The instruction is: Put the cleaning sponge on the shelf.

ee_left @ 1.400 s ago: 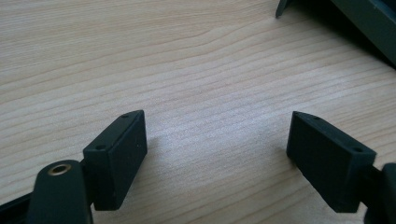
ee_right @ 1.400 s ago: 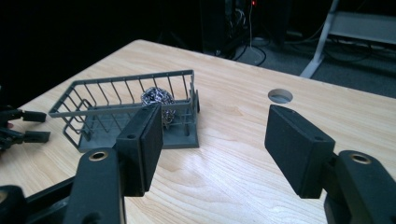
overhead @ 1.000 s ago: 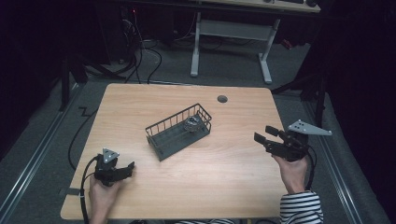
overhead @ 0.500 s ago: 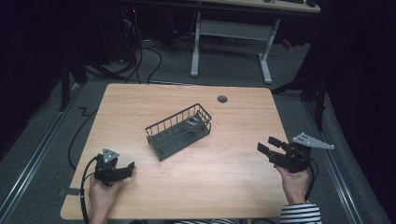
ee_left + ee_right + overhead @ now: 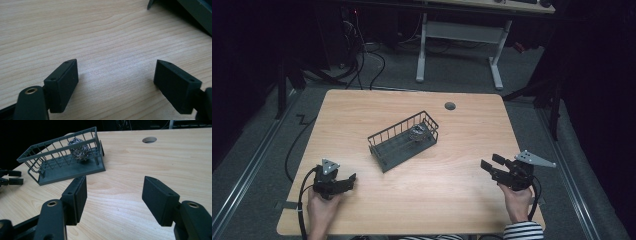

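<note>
A dark grey wire basket (image 5: pixel 402 142) (image 5: pixel 62 170) stands slanted at the middle of the wooden table (image 5: pixel 362 115). A crumpled ball of silver foil (image 5: pixel 418 133) (image 5: pixel 78 149) lies in its far right end. My left gripper (image 5: pixel 347 181) (image 5: pixel 116 85) rests low over the table near the front left corner, open, with bare wood between its fingers. My right gripper (image 5: pixel 492 164) (image 5: pixel 115 195) hovers near the front right, open and pointing toward the basket, holding nothing.
A round cable hole (image 5: pixel 450 106) (image 5: pixel 149 139) sits near the table's far edge. A corner of the basket (image 5: pixel 190 12) shows at the top right of the left gripper view. A white-legged desk (image 5: pixel 457 45) stands beyond the table on the floor.
My right gripper has drawn back toward the front right edge of the table and dropped lower. The left gripper, basket and foil ball have stayed put.
</note>
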